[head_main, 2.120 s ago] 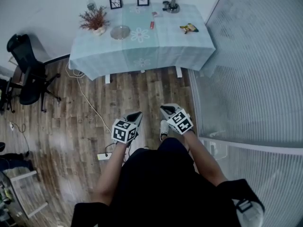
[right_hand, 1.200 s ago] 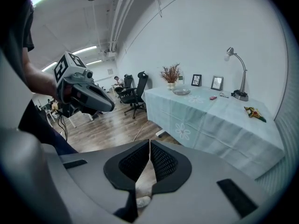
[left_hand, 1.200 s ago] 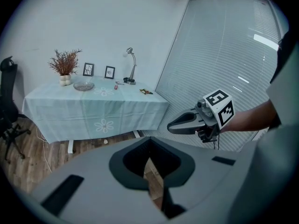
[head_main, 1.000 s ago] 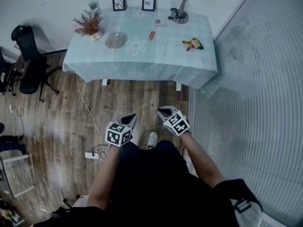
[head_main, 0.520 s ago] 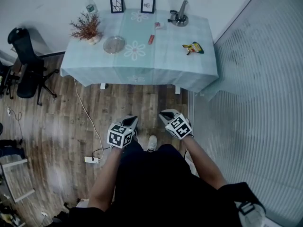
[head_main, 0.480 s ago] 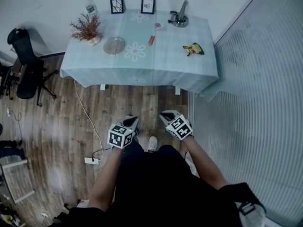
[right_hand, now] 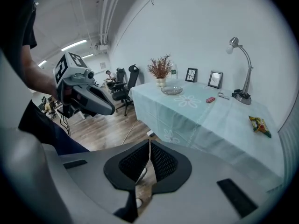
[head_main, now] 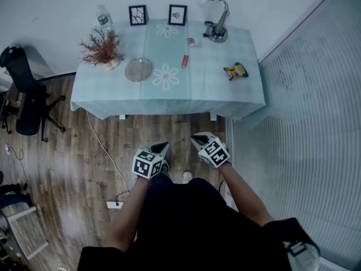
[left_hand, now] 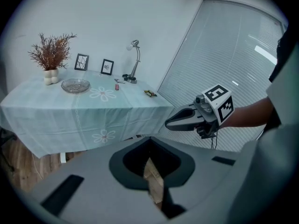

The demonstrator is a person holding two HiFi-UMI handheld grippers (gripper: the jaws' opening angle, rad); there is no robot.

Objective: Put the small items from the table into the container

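Both grippers are off the table, held out in front of the person over the wood floor [head_main: 67,151]. The left gripper [head_main: 164,146] has its jaws pressed together with nothing between them. Same for the right gripper [head_main: 195,137]: jaws together, empty. They sit side by side, near each other but apart.

Task items are all on the table [head_main: 169,103] (light blue cloth, flower runner), well apart from both grippers:
- glass dish [head_main: 139,69] at left-centre, looks empty
- small red item [head_main: 184,61] right of the dish, on the runner's edge
- small flat item [head_main: 192,41] just beside the lamp base
- yellow-green packet [head_main: 235,70] near the right end, farthest from the dish

Table clutter:
- dried plant in a vase [head_main: 102,48] just left of the dish
- bottle [head_main: 102,17] behind the plant
- two picture frames [head_main: 137,14] [head_main: 177,14] along the back edge
- desk lamp [head_main: 217,33] at back right, head arching over that corner

Between grippers and table there's a strip of floor, and the cloth hangs over the near edge. A white cable [head_main: 104,148] trails from the table's left side to a power strip [head_main: 115,204] by the person's left leg. An office chair [head_main: 22,92] is well off to the left, and ribbed blinds [head_main: 304,123] run close along the right.
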